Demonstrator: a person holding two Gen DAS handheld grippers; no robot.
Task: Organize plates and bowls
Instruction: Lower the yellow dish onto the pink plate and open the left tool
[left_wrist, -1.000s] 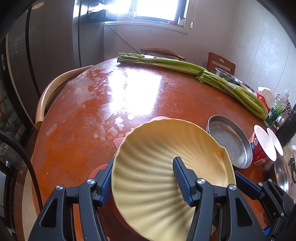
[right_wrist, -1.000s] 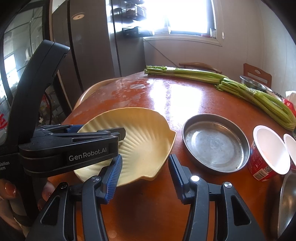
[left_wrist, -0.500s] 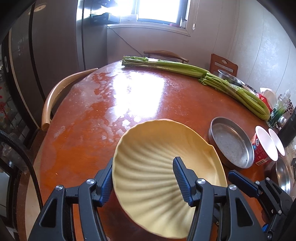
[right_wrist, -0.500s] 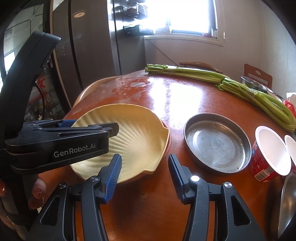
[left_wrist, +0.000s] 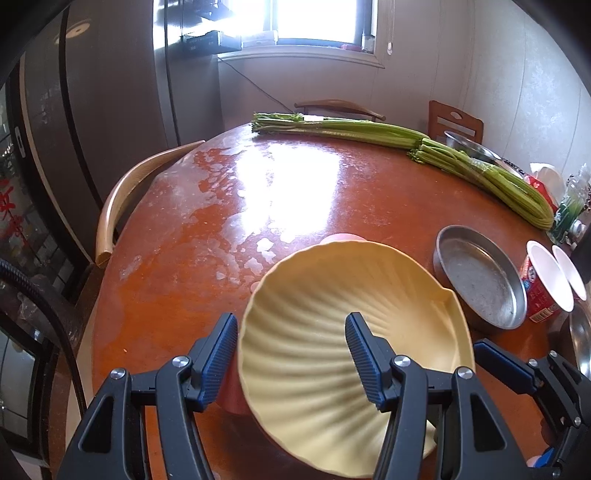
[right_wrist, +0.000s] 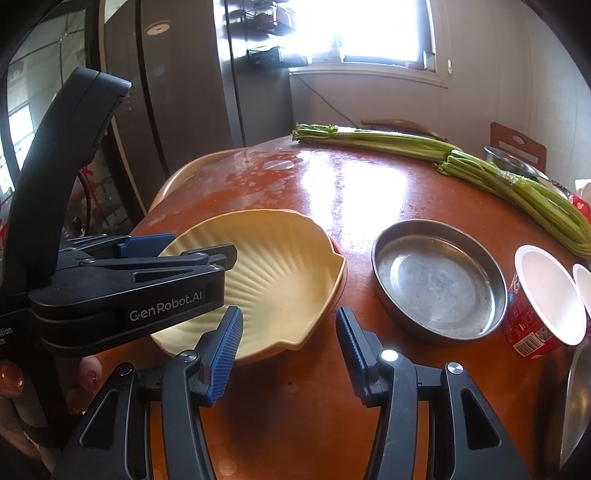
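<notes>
A yellow shell-shaped plate (left_wrist: 332, 332) (right_wrist: 280, 280) lies on a pink plate (left_wrist: 341, 238) (right_wrist: 341, 273), of which only slivers show around the rim. My left gripper (left_wrist: 291, 317) (right_wrist: 201, 246) straddles the yellow plate's left rim. One finger is outside the rim, the other over the ribbed inside, and the gripper is shut on the plate. My right gripper (right_wrist: 289, 312) stands open just in front of the plate's near edge with nothing between its fingers. It hovers over bare table.
A round steel pan (right_wrist: 439, 280) sits right of the plates on the red-brown round table (right_wrist: 369, 192). Right of the pan is a red cup (right_wrist: 546, 295). Long celery stalks (right_wrist: 443, 151) lie across the far side. A steel bowl rim (right_wrist: 580, 398) is at the right edge. A chair back (left_wrist: 125, 192) curves along the table's left.
The yellow plate, held tilted above the pink plate, has come down and settled flatter onto it. The left gripper tipped slightly with it. The right gripper stayed still.
</notes>
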